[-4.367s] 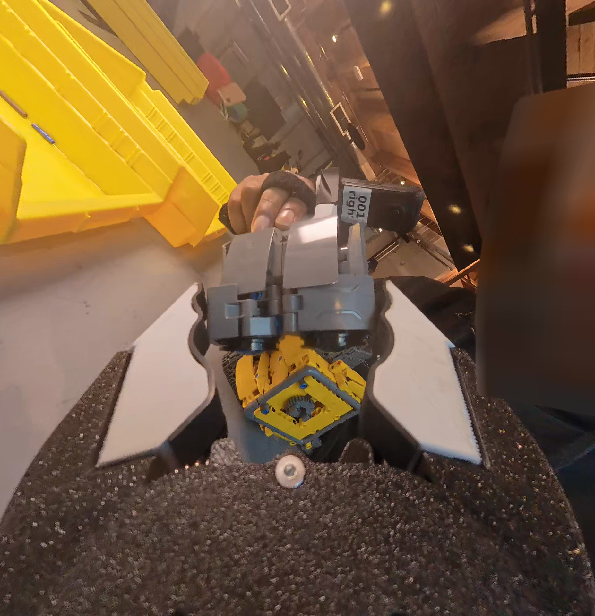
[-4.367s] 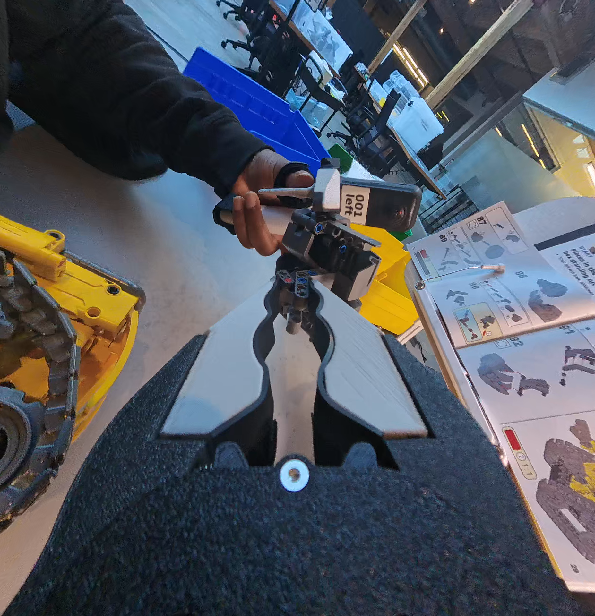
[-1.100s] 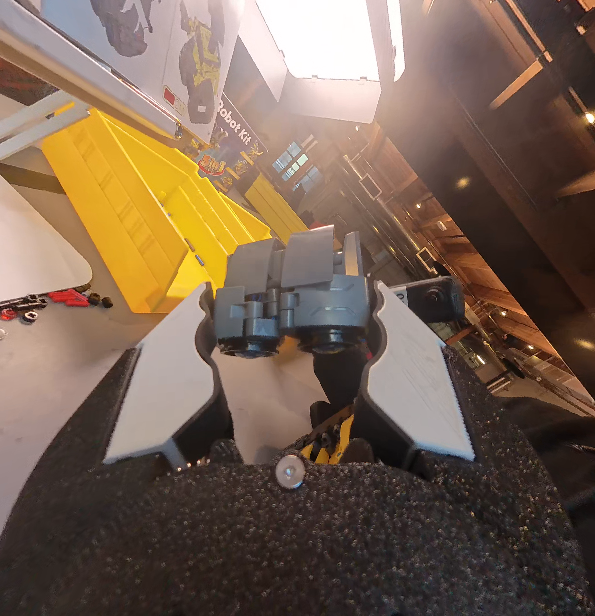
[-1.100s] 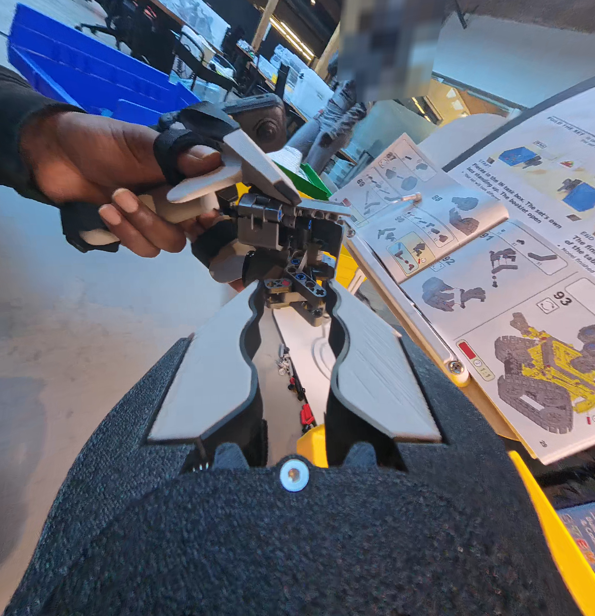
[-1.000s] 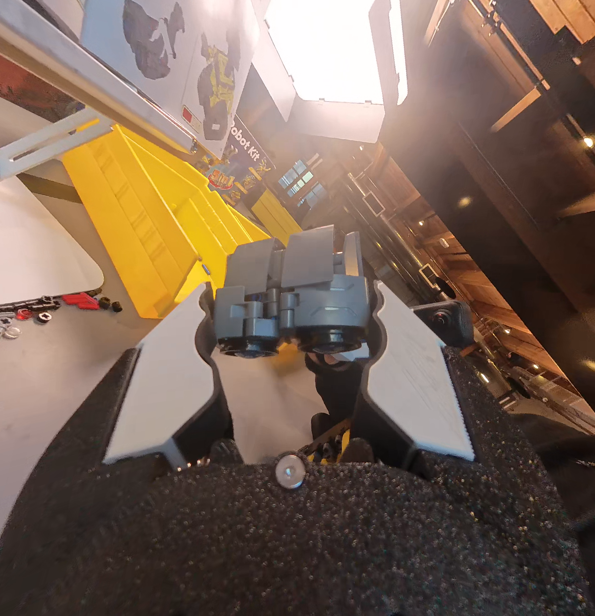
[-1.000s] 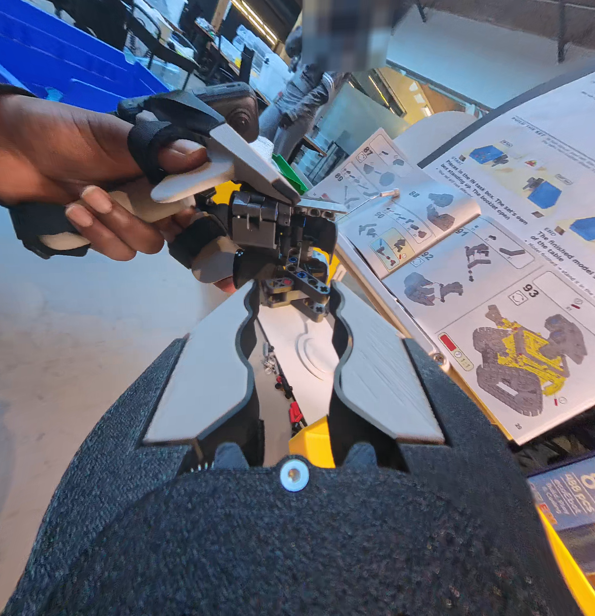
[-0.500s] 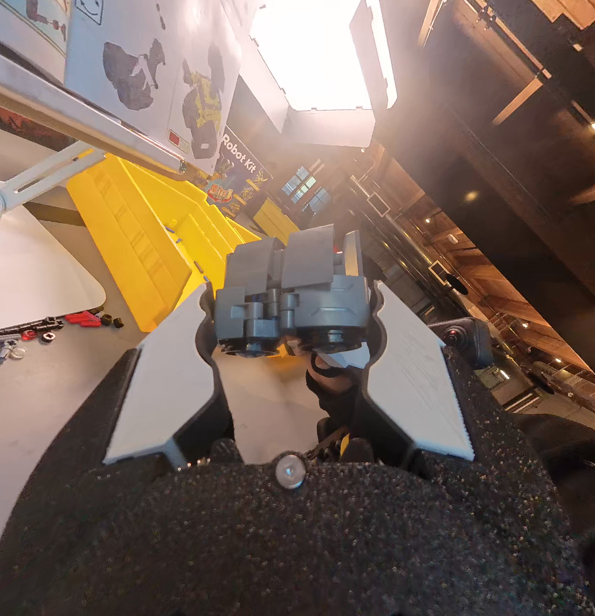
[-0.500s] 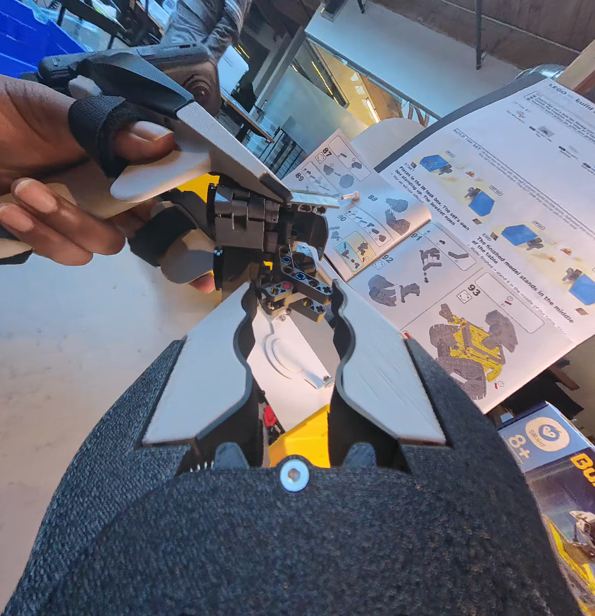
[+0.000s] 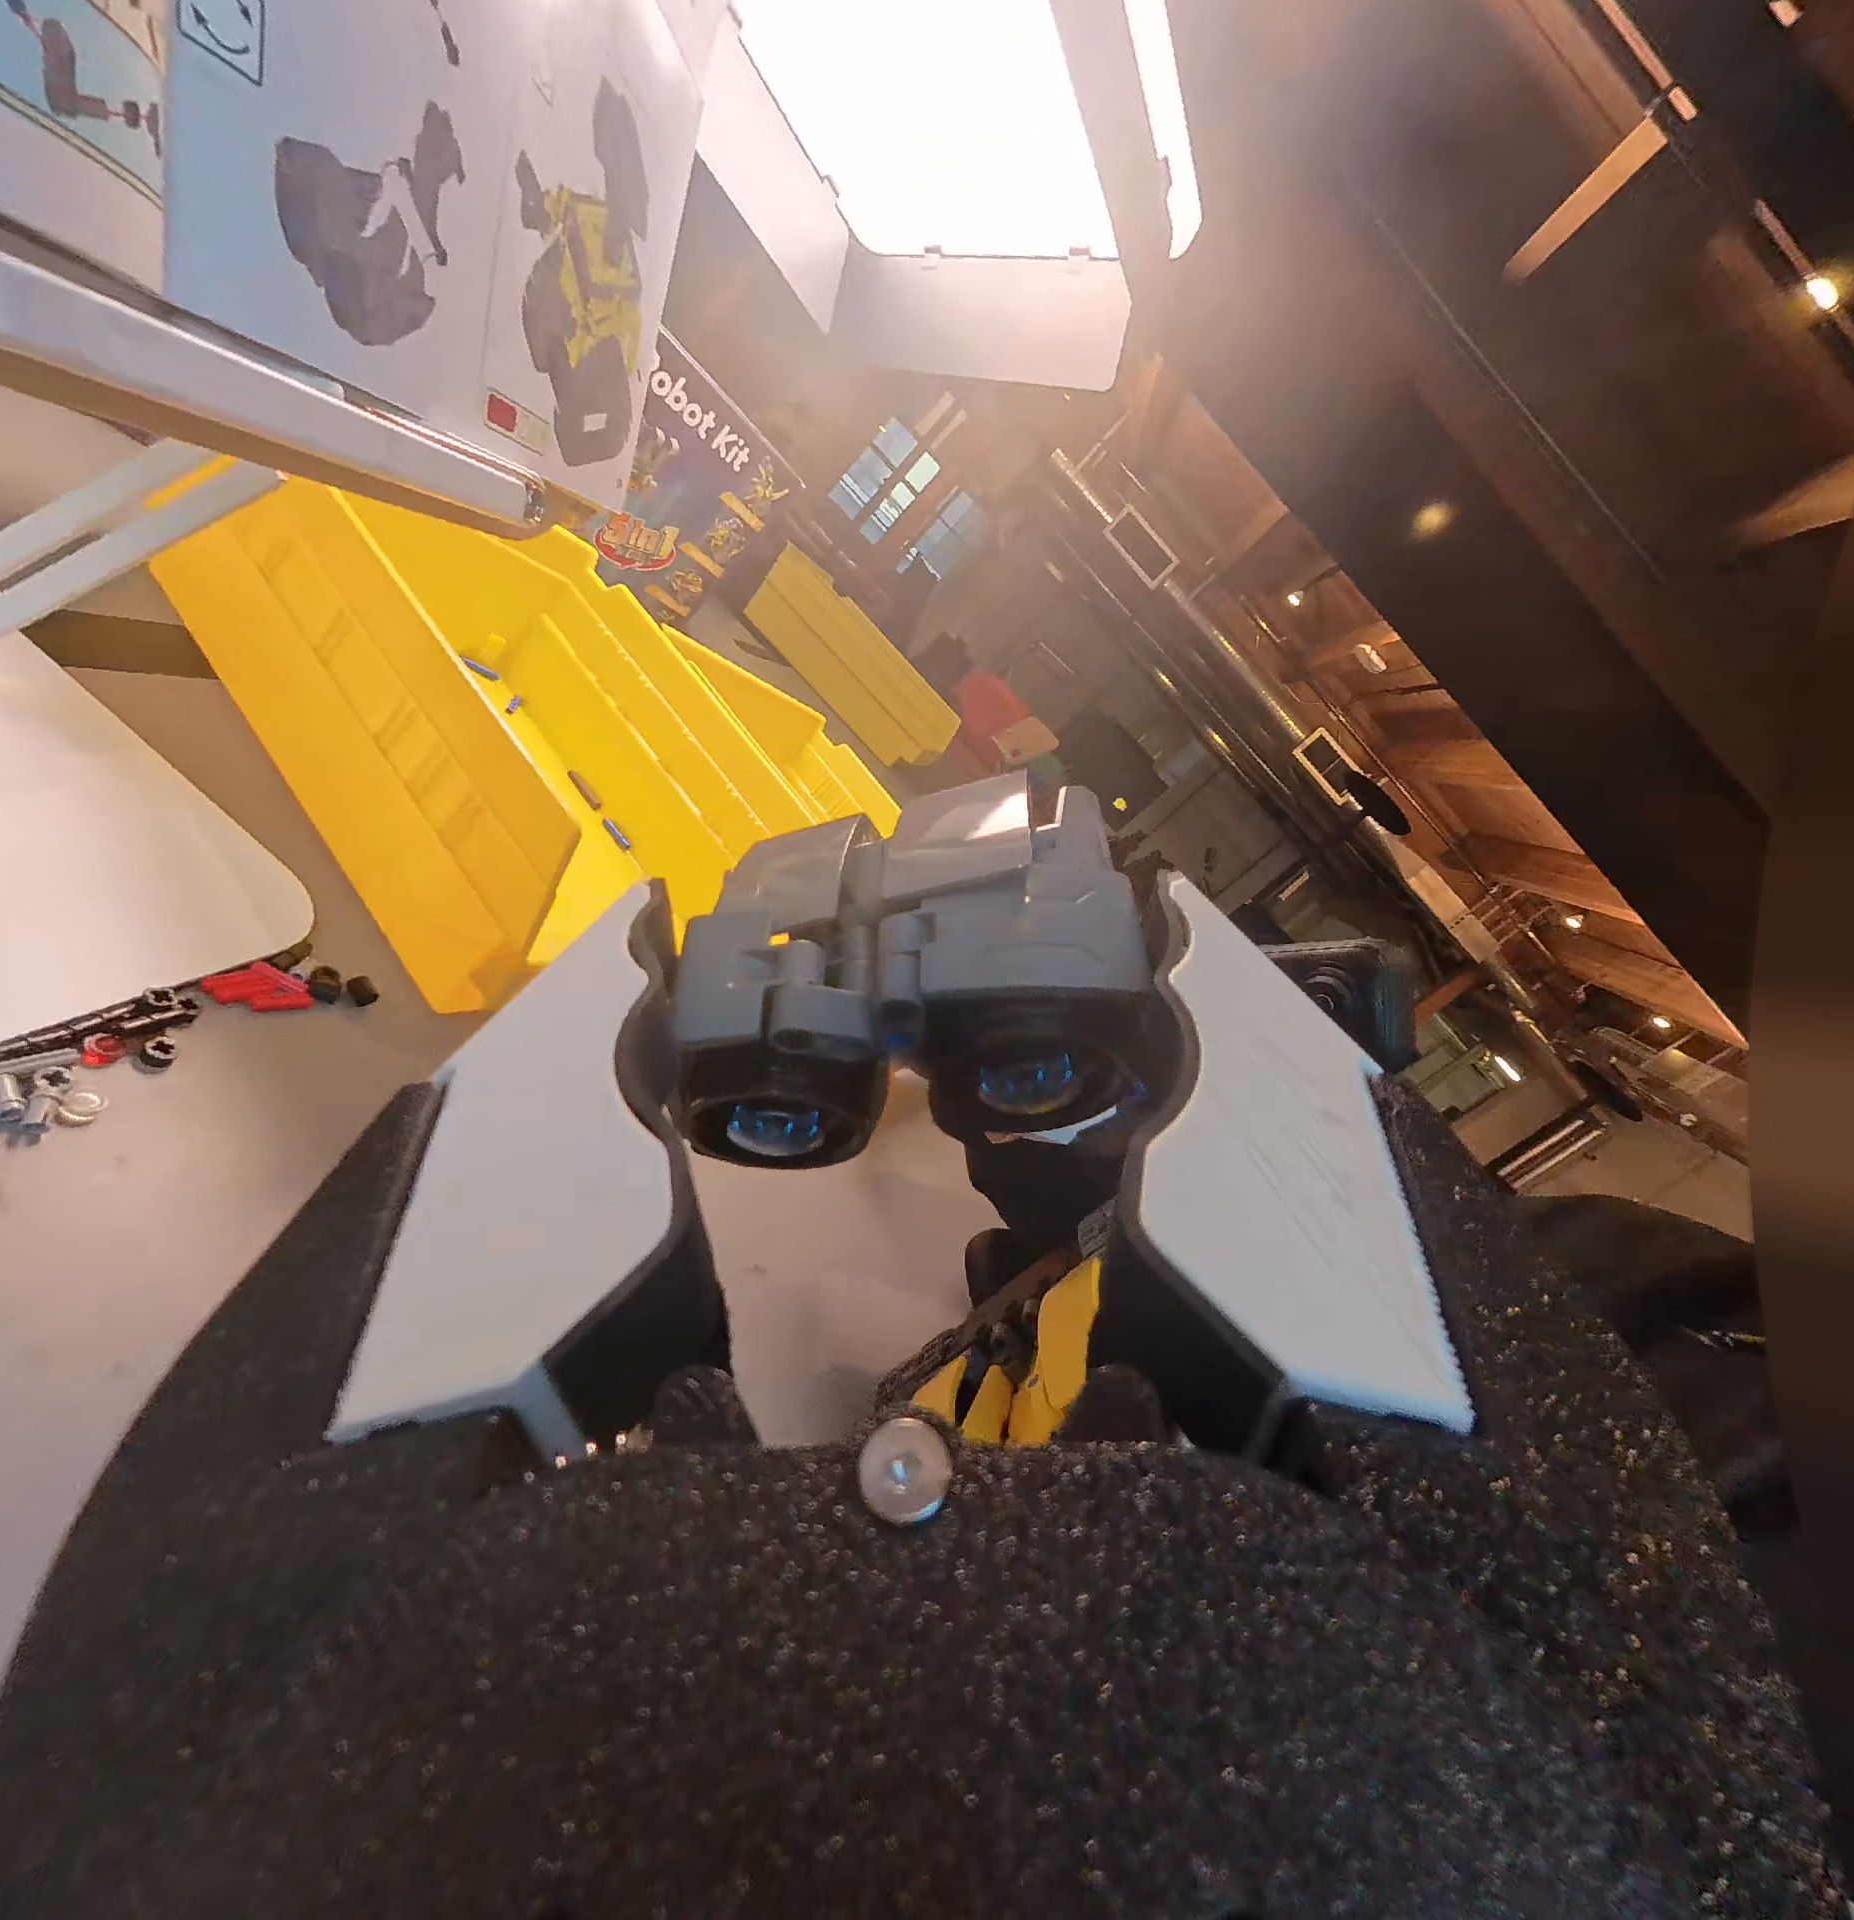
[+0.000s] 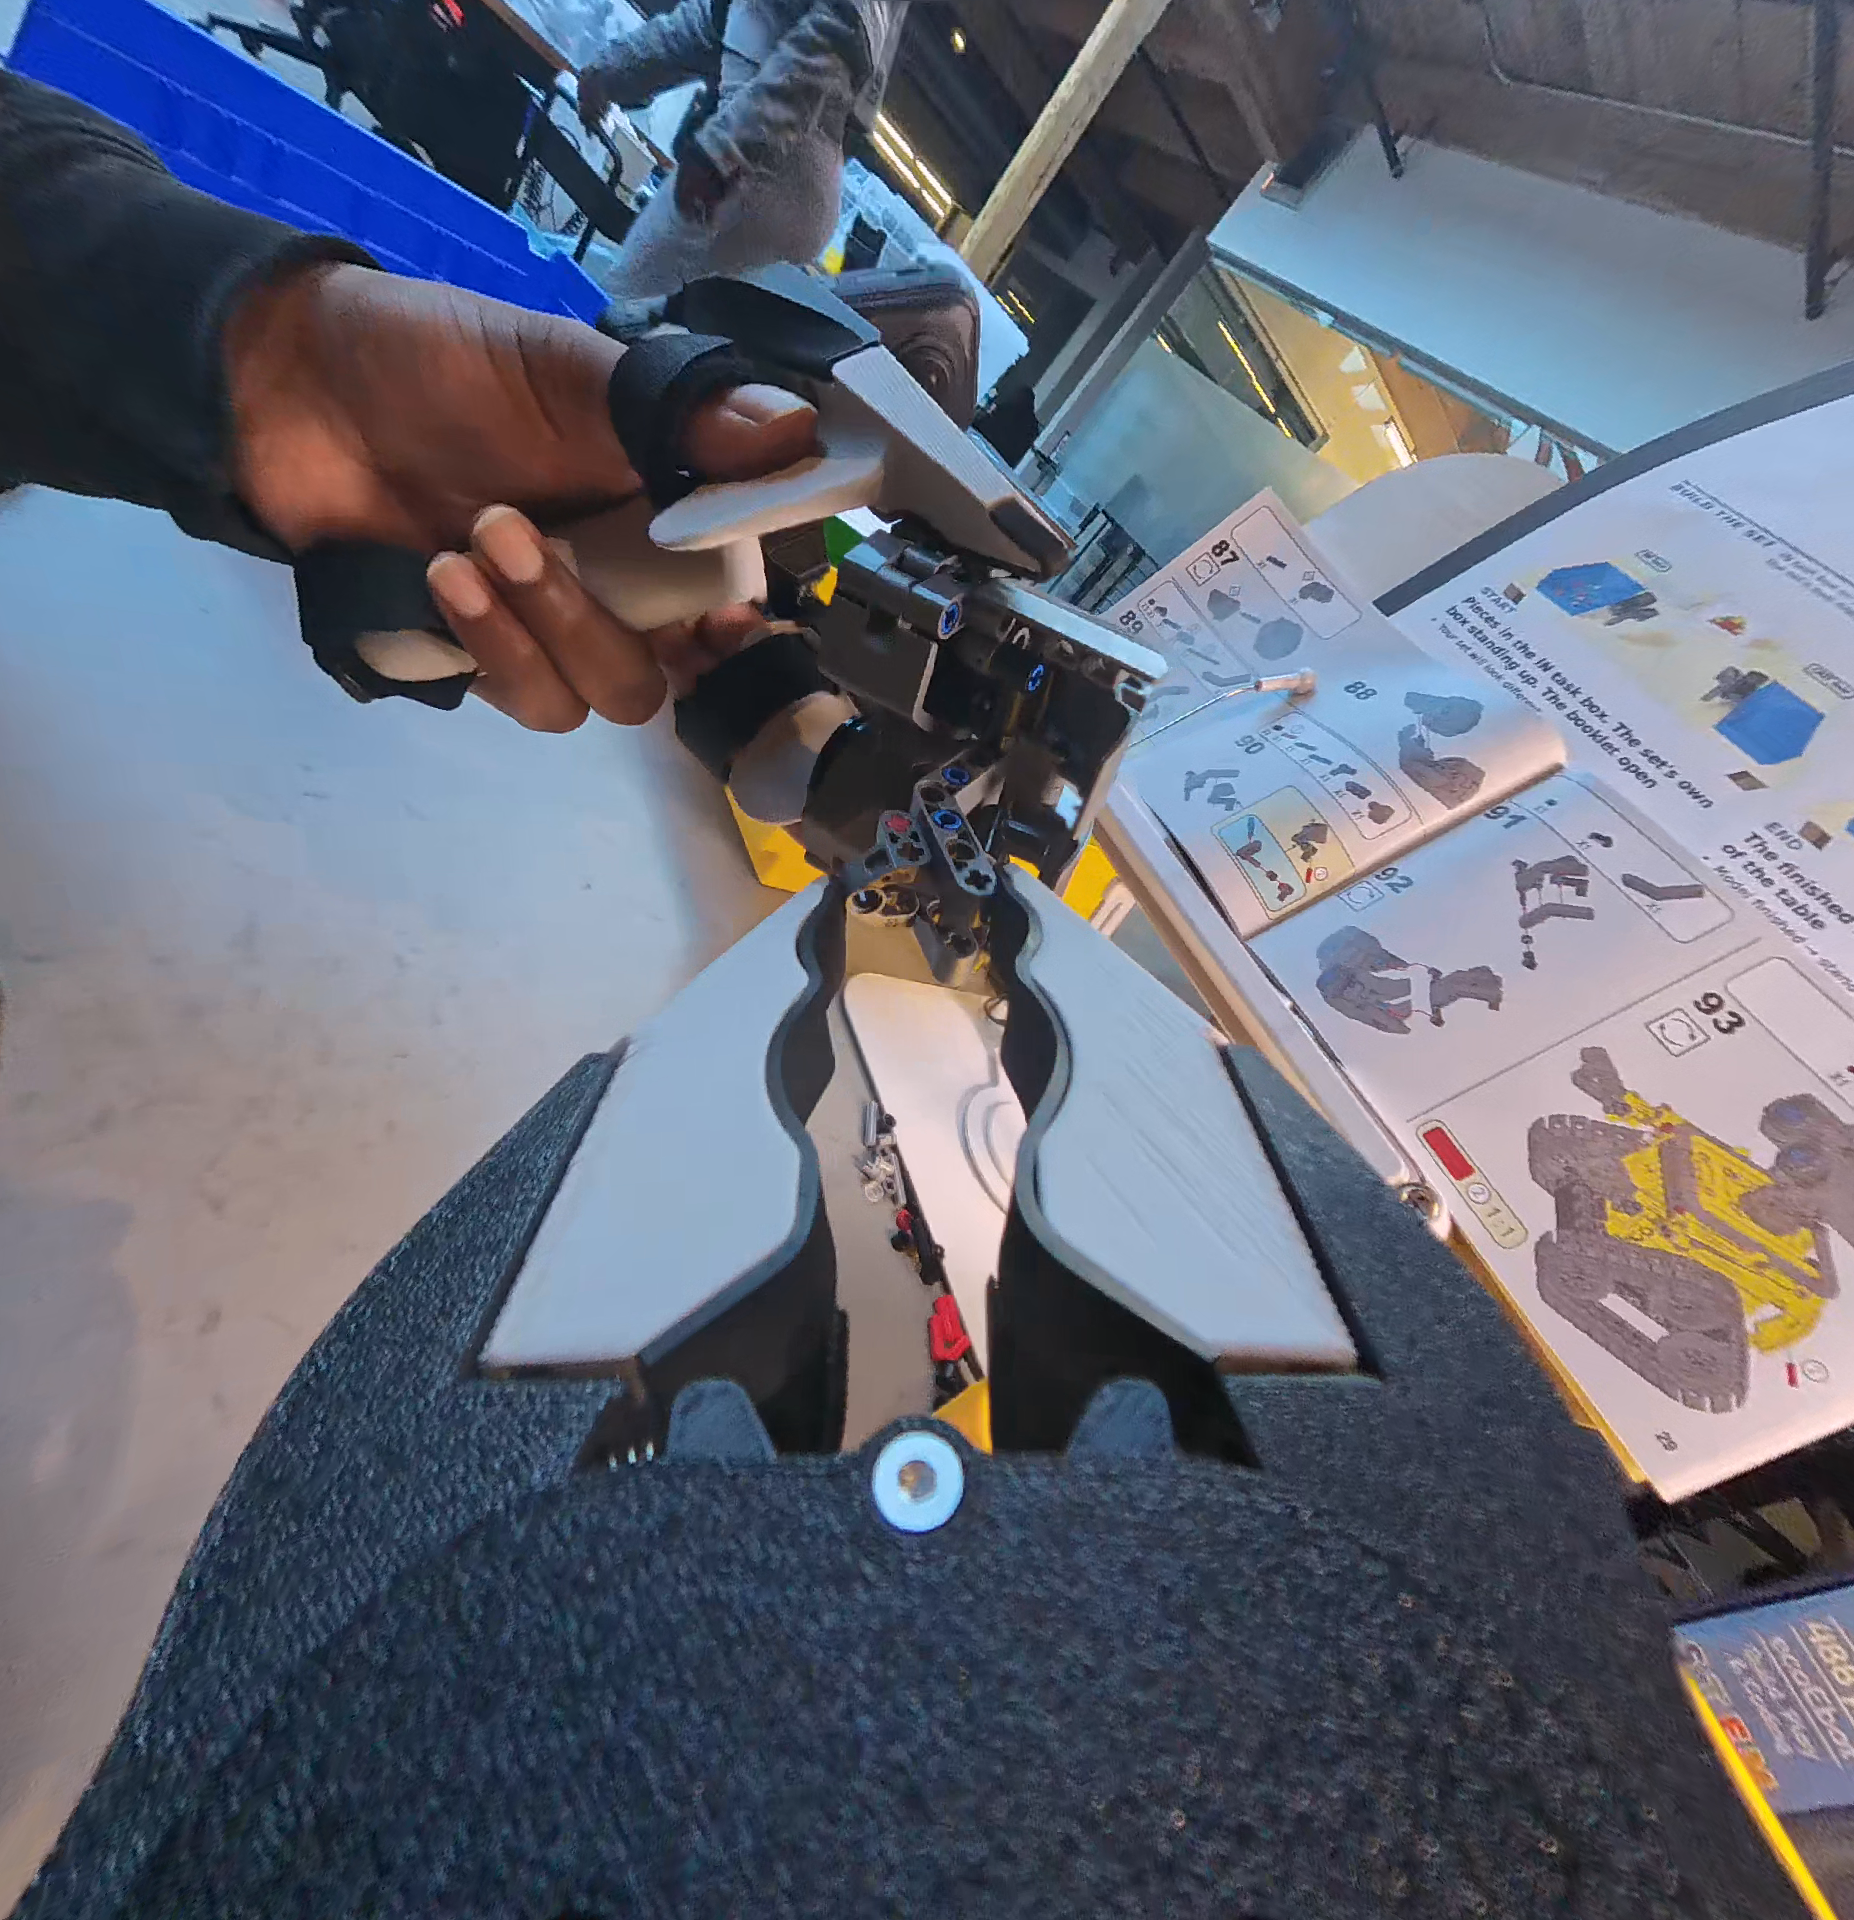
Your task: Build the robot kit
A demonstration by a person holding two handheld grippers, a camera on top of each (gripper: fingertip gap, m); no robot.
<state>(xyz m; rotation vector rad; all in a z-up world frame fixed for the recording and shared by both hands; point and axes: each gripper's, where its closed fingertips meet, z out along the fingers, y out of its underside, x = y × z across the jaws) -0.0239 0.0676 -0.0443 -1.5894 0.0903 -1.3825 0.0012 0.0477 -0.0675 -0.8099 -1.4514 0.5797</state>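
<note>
both grippers (image 9: 907, 997) (image 10: 918, 914) pinch one raised grey brick assembly (image 9: 902, 935).

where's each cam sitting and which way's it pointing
Left wrist view: on the left gripper, looking along its fingers at the grey brick assembly they clamp; yellow bins beyond.
Right wrist view: on the right gripper, gripping that assembly's underside; the person's left hand shows.
Shared: the assembly.

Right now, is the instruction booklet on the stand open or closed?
Open. The instruction booklet lies spread on its stand, several numbered build steps showing across facing pages, just right of the right gripper.
</note>
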